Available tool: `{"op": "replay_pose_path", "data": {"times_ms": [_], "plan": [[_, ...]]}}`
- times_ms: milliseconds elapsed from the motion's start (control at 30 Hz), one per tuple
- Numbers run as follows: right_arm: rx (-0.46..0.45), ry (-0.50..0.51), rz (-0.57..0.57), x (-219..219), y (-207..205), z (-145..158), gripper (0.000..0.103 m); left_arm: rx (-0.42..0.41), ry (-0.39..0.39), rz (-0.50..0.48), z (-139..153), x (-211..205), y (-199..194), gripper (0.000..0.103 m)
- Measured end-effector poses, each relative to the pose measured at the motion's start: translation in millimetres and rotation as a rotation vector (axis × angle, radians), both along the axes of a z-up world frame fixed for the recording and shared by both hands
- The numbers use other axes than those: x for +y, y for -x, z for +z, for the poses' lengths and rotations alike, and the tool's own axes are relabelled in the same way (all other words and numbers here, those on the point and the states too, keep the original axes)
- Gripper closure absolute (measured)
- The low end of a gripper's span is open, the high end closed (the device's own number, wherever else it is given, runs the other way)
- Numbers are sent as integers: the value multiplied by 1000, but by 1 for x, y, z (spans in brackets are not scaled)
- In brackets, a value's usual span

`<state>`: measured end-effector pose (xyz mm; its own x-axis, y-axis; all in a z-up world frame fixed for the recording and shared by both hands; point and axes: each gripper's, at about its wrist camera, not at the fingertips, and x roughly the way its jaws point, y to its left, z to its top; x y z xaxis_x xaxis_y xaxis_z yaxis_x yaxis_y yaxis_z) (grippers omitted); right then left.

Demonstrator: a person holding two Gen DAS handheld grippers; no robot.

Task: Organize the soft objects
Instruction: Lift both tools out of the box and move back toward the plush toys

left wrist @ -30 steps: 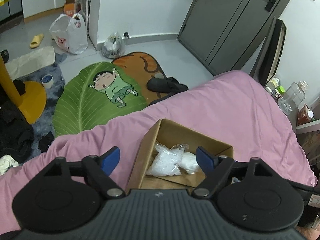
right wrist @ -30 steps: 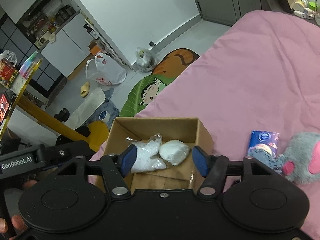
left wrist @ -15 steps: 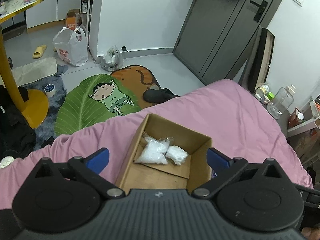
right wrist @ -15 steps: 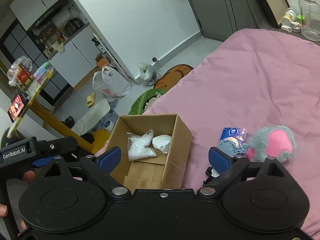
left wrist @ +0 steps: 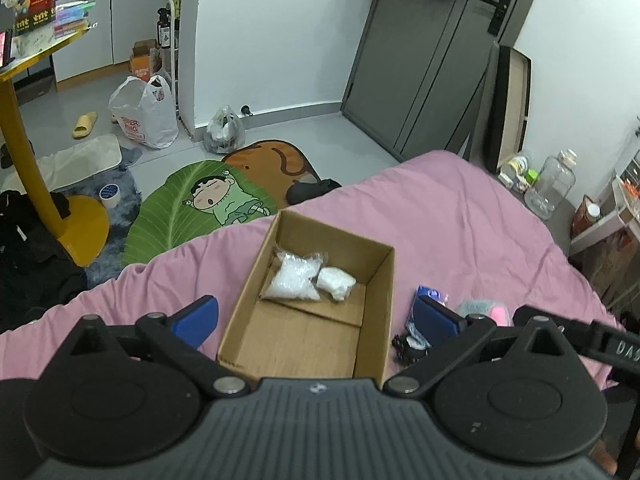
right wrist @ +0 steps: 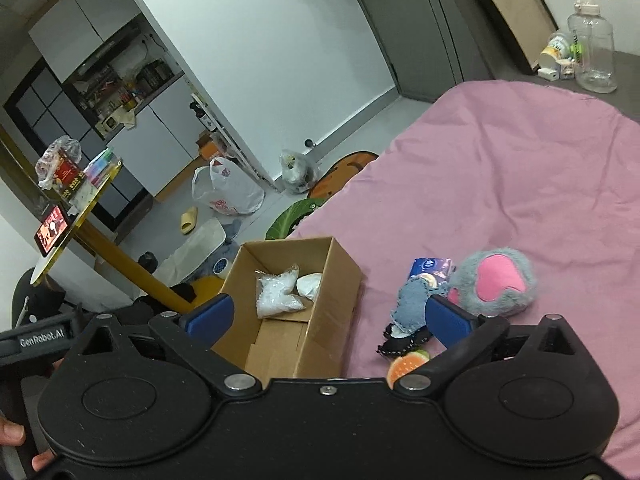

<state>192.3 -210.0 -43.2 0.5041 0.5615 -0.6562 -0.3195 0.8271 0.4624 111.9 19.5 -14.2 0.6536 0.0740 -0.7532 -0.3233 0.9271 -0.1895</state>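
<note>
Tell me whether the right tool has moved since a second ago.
Yes. The right tool has pulled back from the cardboard box, which now looks smaller, and its jaws have just been opening, with nothing between them.

The red box [left wrist: 34, 4] on the yellow table at far left reads "tnt". The black handle [right wrist: 42, 338] at near left reads "GenRobot.AI".

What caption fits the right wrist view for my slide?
Open right gripper above a cardboard box holding two white bags, plush toys beside it.
</note>
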Motion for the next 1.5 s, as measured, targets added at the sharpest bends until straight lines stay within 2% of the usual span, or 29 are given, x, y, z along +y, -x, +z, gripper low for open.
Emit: {"op": "replay_pose_path", "data": {"times_ms": [300,667,800,1000,1500], "plan": [[-11,60,8,-24,21,12,0,37,-15,-25,2,-24,18,0],[-18,133,33,-43,46,23,0,13,-41,-65,17,-50,37,0],[-7,150,39,-50,54,22,0,42,-40,-102,14,-62,39,0],[-5,174,33,-57,63,21,0,43,-44,-129,13,-72,47,0],[-8,194,-18,-79,61,10,0,54,-49,-207,2,-108,40,0]]}}
